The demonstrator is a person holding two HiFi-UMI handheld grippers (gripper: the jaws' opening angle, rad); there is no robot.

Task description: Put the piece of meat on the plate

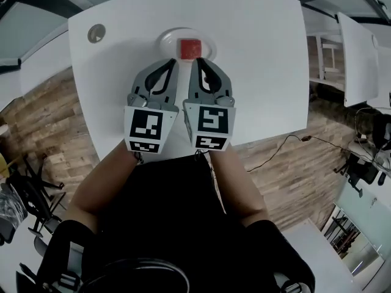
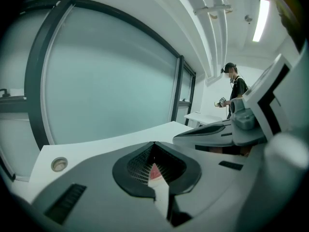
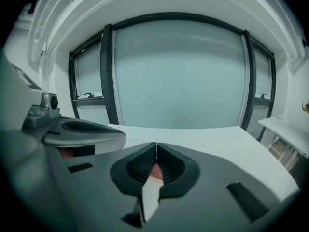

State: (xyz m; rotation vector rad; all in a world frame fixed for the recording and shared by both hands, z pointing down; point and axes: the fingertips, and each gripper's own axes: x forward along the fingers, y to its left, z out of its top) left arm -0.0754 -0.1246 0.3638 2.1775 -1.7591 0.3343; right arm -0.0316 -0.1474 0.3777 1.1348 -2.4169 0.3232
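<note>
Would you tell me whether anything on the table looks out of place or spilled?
Nothing stands out. The piece of meat lies on the plate, near its middle; the white table shows no spill. The left gripper and right gripper are shut and empty, side by side.

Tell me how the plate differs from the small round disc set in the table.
The plate is larger and white; the disc is smaller and grey. The plate carries the red piece of meat; the disc carries nothing. The plate lies mid-table, the disc near the far left corner. Both are round and on the white table.
</note>
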